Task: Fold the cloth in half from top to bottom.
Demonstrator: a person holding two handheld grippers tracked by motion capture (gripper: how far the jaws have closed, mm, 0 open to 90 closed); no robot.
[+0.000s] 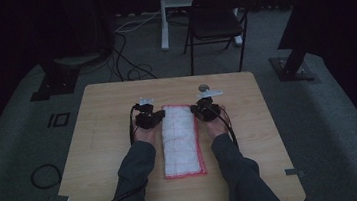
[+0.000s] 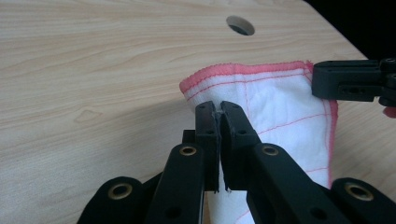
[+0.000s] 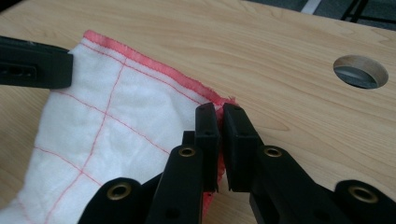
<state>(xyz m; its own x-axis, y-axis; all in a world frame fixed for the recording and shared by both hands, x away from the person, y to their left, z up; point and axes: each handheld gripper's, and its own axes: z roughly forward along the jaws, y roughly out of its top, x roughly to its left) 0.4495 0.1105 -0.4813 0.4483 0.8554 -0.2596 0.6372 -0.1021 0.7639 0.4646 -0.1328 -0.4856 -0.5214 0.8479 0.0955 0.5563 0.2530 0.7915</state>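
Note:
A folded white cloth [image 1: 180, 140] with red edging and thin red grid lines lies along the middle of the wooden table [image 1: 105, 138]. My left gripper [image 1: 160, 114] is shut on the cloth's far left corner. In the left gripper view the jaws [image 2: 218, 108] pinch the cloth [image 2: 275, 107] just below its red hem, lifted off the wood. My right gripper [image 1: 195, 110] is shut on the far right corner. In the right gripper view its jaws [image 3: 219, 111] clamp the red-edged corner of the cloth [image 3: 121, 116].
A round hole [image 1: 202, 87] sits in the tabletop just beyond the right gripper, also seen as the hole [image 3: 360, 71]. A black folding chair [image 1: 216, 21] and a white desk leg [image 1: 163, 21] stand behind the table. Cables [image 1: 128, 70] lie on the floor.

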